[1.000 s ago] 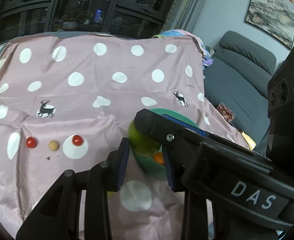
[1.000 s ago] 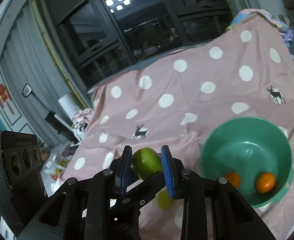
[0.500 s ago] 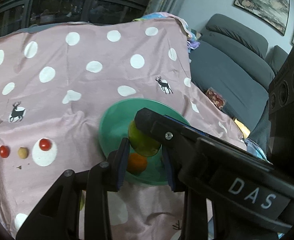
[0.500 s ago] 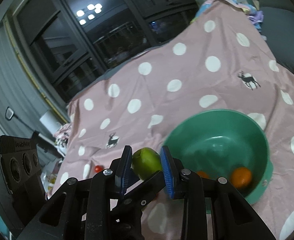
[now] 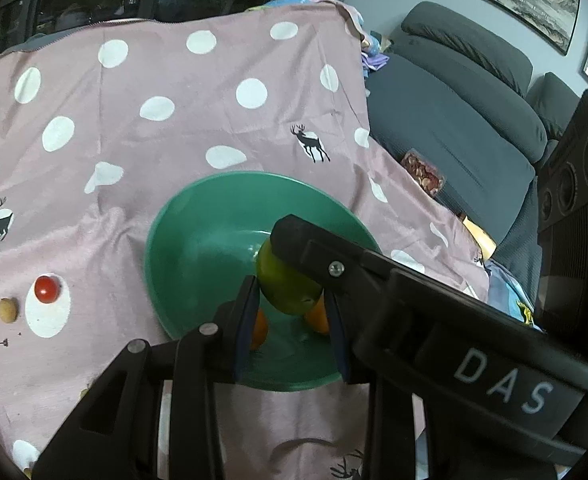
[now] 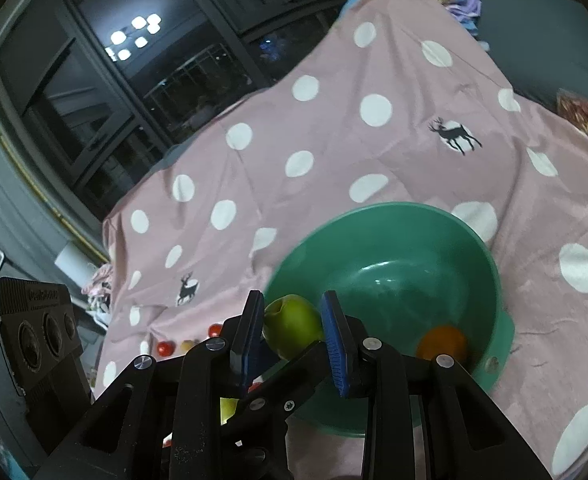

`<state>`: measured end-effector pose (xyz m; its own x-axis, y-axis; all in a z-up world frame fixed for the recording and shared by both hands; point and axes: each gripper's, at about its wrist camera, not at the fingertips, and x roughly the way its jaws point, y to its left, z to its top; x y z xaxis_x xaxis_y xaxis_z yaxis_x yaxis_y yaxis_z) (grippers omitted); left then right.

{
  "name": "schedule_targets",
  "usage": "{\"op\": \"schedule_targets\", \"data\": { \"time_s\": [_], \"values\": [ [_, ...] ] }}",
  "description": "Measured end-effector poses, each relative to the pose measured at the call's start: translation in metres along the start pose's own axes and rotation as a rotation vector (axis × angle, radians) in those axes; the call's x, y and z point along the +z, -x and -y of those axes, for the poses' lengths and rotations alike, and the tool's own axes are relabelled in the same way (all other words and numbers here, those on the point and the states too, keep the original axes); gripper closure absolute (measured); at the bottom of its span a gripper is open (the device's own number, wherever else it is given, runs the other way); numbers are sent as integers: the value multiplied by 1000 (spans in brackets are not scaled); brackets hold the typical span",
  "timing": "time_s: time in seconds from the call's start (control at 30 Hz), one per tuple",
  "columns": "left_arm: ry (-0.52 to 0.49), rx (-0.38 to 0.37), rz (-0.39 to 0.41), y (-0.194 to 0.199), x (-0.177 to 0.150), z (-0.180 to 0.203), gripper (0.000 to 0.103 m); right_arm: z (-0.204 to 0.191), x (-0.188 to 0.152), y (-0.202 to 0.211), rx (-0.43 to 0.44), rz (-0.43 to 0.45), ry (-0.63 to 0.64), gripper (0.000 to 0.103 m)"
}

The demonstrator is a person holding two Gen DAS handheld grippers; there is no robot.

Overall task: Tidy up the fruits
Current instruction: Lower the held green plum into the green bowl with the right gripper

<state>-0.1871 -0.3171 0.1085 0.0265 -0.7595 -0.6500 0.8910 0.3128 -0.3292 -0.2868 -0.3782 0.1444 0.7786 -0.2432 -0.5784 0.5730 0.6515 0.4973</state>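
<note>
Here the left gripper [image 5: 290, 294] has its jaws closed on the green apple [image 5: 288, 292], and the right gripper [image 6: 292, 298] has its jaws pressed on the same fruit from across it. White letters "DAS" are readable on the right gripper's black arm. The apple is held over the green bowl [image 5: 182, 216], which holds two oranges [image 5: 260, 332]. The bowl stands on a pink dotted cloth [image 5: 174, 140] covering the surface, where a cherry tomato [image 5: 46, 289] lies well left of it

Green apple [image 6: 293, 330] held above green bowl [image 6: 489, 264].
</note>
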Motion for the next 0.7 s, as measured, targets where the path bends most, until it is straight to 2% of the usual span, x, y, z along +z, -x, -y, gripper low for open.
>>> {"op": "schedule_targets", "data": {
  "time_s": [0.7],
  "values": [
    [17, -39, -108, -40, -2, -1, 70, 34, -1, -19, -66, -87, -104, 70]
  ]
}}
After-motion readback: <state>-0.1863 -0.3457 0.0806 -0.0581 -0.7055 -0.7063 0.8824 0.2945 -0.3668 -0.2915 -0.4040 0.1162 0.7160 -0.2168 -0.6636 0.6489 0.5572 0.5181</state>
